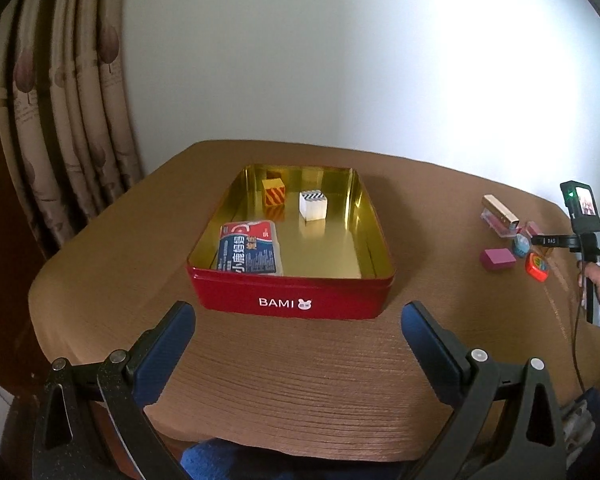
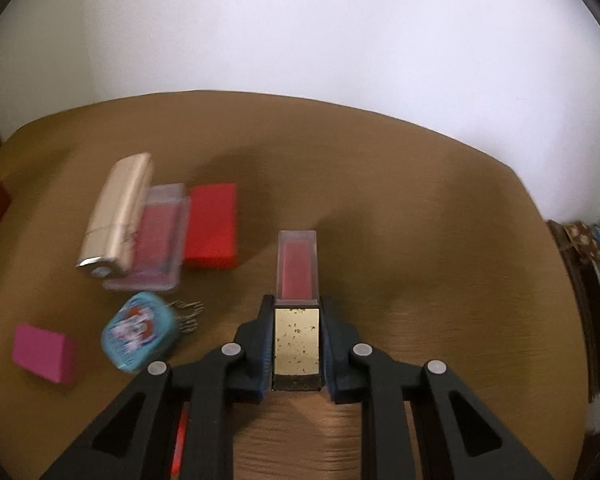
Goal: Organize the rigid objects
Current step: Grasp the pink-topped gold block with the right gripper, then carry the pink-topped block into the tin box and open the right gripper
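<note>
A red BAMI tin [image 1: 292, 300] with a gold inside stands open on the brown table. It holds an orange striped block [image 1: 273, 193], a white block [image 1: 313, 205] and a blue-and-white packet [image 1: 250, 252]. My left gripper [image 1: 298, 344] is open and empty just in front of the tin. My right gripper [image 2: 296, 312] is shut on a lipstick [image 2: 297, 300] with a gold base and clear cap, held above the table. Only the right tool's handle and camera show in the left wrist view [image 1: 584, 224].
Left of the right gripper lie a gold tube [image 2: 118, 216], a clear pink case [image 2: 156, 244], a red block [image 2: 212, 224], a teal tin [image 2: 138, 330], a pink block [image 2: 44, 352] and a red object [image 1: 537, 267]. A curtain [image 1: 60, 120] hangs at the left.
</note>
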### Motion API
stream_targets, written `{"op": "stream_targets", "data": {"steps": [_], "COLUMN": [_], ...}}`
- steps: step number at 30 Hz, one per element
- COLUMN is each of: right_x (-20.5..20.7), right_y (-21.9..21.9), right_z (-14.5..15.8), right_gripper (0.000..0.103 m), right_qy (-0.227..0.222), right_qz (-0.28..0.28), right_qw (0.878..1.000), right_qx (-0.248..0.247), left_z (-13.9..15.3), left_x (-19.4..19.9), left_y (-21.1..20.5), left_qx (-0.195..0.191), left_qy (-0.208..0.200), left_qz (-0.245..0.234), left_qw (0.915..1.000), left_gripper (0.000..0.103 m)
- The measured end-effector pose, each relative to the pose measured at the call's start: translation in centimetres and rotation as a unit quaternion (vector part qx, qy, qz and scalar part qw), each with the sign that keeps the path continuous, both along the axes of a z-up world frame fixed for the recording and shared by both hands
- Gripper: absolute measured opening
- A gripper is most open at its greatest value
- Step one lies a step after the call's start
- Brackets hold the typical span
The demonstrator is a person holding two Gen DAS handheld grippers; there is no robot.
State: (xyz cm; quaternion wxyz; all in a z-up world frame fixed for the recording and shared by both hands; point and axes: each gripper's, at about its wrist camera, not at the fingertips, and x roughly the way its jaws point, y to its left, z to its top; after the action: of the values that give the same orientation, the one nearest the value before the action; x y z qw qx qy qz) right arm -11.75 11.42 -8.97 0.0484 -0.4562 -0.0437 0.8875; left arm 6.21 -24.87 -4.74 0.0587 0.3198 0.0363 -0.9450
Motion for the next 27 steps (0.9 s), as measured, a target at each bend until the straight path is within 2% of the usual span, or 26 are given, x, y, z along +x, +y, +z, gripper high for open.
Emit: {"op": "stream_targets", "data": {"steps": [3, 8, 13, 14, 18, 20, 27], "right_x": [-0.1, 0.8, 3.3, 4.9, 4.6, 3.4, 5.2], "right_y": [1.1, 1.1, -0.2, -1.4, -4.4, -3.2, -8.8], "right_z": [1.5, 5.6, 9.8, 10.6, 14.5, 15.6, 19.5], "right_gripper": [0.02, 0.02, 0.02, 0.02, 0.02, 0.02, 0.02], "right_qy": [0.006, 0.032, 0.056, 0.061, 0.085, 0.093, 0.119], "right_qz": [-0.026, -0.039, -0.049, -0.049, -0.042, -0.035, 0.007], "right_qw": [1.0, 0.999, 0.997, 0.996, 0.995, 0.994, 0.992], "right_qx": [0.006, 0.021, 0.031, 0.032, 0.04, 0.039, 0.033], "left_z": [0.4, 1.0, 1.8, 1.9, 2.8, 3.1, 3.7], "left_x": [0.3, 0.6, 1.3, 1.4, 2.1, 2.4, 3.1], "left_y": [0.2, 0.1, -0.2, -0.1, 0.2, 0.6, 0.4], "left_qx": [0.0, 0.02, 0.045, 0.049, 0.059, 0.058, 0.057], "left_qy": [0.007, 0.015, 0.027, 0.03, 0.042, 0.048, 0.057], "left_qz": [-0.002, 0.002, 0.013, 0.014, 0.011, 0.007, 0.018], "left_qw": [1.0, 0.9997, 0.9985, 0.9983, 0.9973, 0.9971, 0.9966], "left_gripper": [0.102, 0.102, 0.102, 0.102, 0.102, 0.102, 0.102]}}
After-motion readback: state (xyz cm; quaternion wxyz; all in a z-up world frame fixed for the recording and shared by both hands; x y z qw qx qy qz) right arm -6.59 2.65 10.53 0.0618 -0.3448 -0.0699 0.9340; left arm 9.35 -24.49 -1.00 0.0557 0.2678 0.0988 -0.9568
